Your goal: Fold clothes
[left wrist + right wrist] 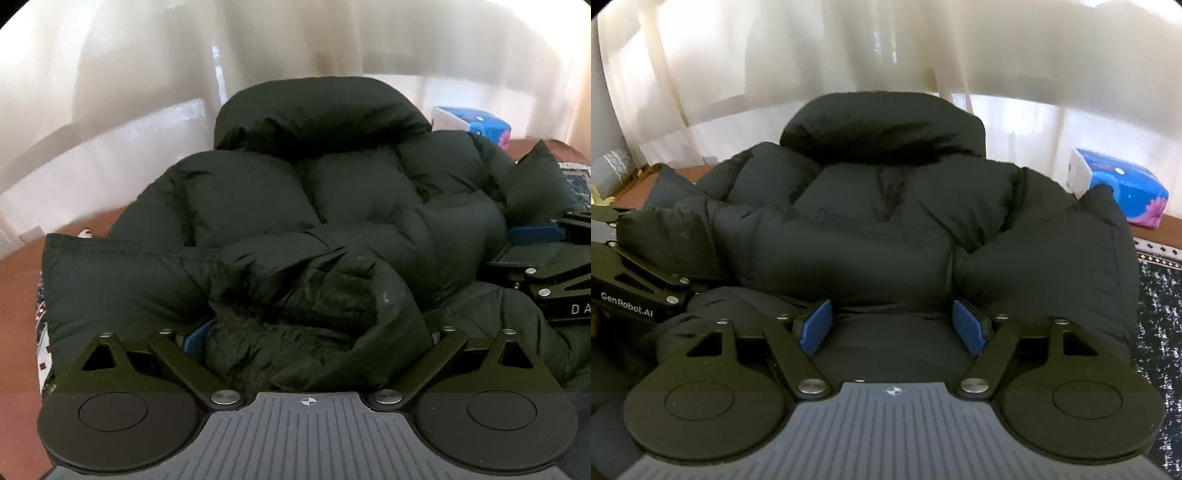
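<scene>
**Black jacket piled on the bench, both tongs low at its near edge**

While your two hands are down at the near side of the jacket (886, 229), it lies in a puffy heap on the brown bench (14, 332), with its hood (321, 110) standing up at the far side, in front of the pale curtain (110, 55).

Your left tongs (314, 332) stand wide. A crumpled fold of the jacket, maybe a cuff or a sleeve end, bulges up between the fingers and hides most of them; only a bit of one blue pad (194, 338) shows at the left. I see no pressing on the cloth, so I read these tongs as open, with cloth between them.

Your right tongs (892, 326) are also apart. Both blue pads are visible, and the smooth lower edge of the jacket lies between them. The pads are at the cloth, but I cannot tell if they squeeze it.

Each tool appears in the other camera, just beside the jacket. A blue tissue pack (1123, 188) sits on the bench behind the jacket, at the right. A dark patterned cloth (1160, 314) lies at the right under the jacket.
</scene>
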### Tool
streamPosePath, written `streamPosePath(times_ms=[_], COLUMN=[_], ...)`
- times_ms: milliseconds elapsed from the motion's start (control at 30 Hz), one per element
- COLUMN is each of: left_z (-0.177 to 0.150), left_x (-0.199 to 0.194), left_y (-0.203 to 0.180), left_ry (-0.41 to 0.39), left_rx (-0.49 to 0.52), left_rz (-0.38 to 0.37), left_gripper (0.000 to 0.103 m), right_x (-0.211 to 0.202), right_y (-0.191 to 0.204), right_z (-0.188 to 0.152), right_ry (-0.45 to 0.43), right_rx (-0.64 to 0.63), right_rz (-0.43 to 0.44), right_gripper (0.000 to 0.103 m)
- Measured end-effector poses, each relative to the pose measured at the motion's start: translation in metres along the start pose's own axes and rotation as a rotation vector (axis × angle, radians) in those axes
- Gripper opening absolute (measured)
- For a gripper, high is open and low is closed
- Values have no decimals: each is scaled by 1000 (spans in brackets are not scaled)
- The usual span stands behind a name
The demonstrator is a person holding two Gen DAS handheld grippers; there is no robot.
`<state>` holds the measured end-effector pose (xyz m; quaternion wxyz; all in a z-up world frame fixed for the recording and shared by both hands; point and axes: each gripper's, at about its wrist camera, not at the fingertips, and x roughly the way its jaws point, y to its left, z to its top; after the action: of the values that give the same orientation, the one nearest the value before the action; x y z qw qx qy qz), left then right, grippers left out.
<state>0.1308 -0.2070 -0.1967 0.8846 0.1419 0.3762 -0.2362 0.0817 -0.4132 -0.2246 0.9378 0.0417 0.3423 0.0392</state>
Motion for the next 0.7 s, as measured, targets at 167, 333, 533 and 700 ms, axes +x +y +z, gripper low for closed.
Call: streamPosePath(times_ms=[167, 333, 533, 700], left_z=[0, 12, 36, 40], left_x=[5, -22, -108, -114], left_y=[2, 7, 5, -14], left_ry=[8, -15, -218, -239], left_rx=[-6, -17, -39, 65], left_rz=[-8, 2, -45, -15], left_gripper=[97, 89, 91, 95], right_x=[6, -1, -68, -85], right_y=[2, -5, -2, 0], right_z=[-1, 17, 42, 36], right_ry=[3, 51, -116, -124], right_rx=[3, 43, 70, 81], right_rz=[-14, 10, 10, -4], right_gripper=[76, 76, 76, 76])
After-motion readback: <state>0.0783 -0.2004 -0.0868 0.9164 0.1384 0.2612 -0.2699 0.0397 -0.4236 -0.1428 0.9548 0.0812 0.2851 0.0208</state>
